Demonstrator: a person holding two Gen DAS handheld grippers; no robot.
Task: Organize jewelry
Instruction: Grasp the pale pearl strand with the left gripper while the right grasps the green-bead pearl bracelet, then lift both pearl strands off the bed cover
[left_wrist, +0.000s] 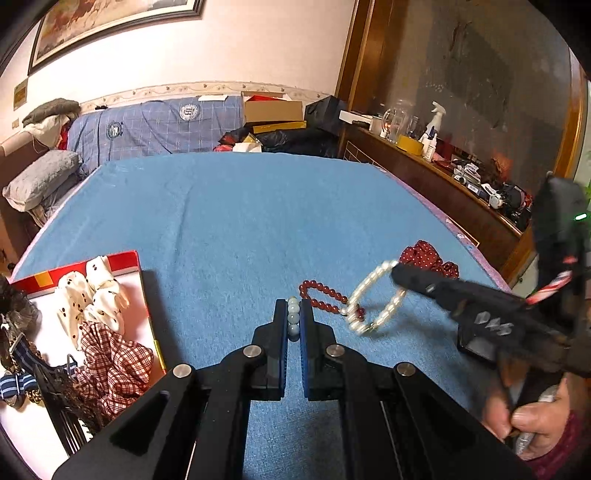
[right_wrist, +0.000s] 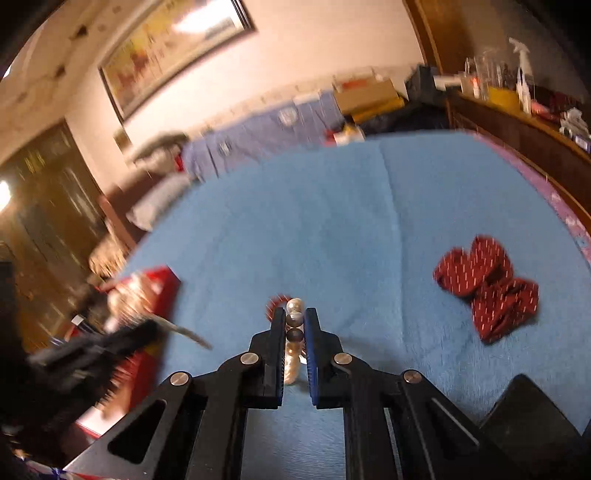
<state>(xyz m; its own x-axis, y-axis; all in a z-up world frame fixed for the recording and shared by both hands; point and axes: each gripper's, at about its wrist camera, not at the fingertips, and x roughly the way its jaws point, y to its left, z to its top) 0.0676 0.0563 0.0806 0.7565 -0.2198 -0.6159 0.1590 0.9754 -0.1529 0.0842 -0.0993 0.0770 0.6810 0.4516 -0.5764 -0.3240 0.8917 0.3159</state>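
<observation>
My left gripper (left_wrist: 293, 308) is shut on a pale blue-green bead bracelet (left_wrist: 293, 319) just above the blue cloth. My right gripper (right_wrist: 295, 315) is shut on a white pearl bracelet (right_wrist: 293, 347), which hangs from it as a loop in the left wrist view (left_wrist: 376, 297). A red bead bracelet (left_wrist: 323, 293) lies on the cloth between the grippers and peeks out past the right fingertips (right_wrist: 275, 302). A red-rimmed box (left_wrist: 122, 264) at the left holds scrunchies and straps; it is blurred in the right wrist view (right_wrist: 162, 282).
A dark red dotted scrunchie (right_wrist: 487, 286) lies on the cloth at the right, also seen in the left wrist view (left_wrist: 424, 254). The blue cloth (left_wrist: 240, 206) covers the table. A wooden sideboard (left_wrist: 461, 192) with bottles runs along the right. A sofa with boxes stands behind.
</observation>
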